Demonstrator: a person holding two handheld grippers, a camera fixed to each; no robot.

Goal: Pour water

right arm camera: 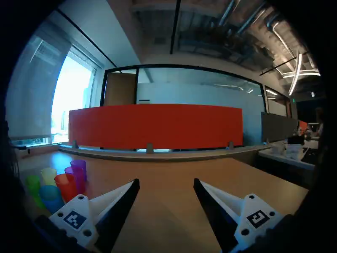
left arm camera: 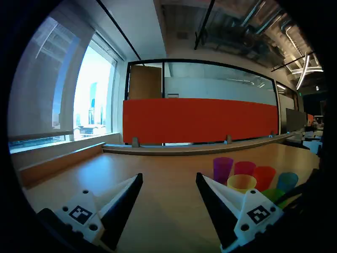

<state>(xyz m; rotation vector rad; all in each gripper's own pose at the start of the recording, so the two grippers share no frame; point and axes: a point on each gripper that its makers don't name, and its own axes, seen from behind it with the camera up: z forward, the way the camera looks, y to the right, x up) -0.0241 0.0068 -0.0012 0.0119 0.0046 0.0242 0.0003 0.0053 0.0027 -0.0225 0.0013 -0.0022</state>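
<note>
Left claw [left arm camera: 169, 174] and right claw [right arm camera: 166, 180] gape wide and empty over the desk [left arm camera: 126, 162], coloured cups [left arm camera: 252, 176] nearby.

1. It was an office: a long wooden desk [left arm camera: 168, 168] ran up to a red divider [left arm camera: 198, 120].
2. Behind it stood a glass wall [left arm camera: 219, 80].
3. Bare pipes [left arm camera: 248, 25] and strip lights [left arm camera: 304, 71] hung overhead; a window [left arm camera: 94, 101] showed city towers.
</note>
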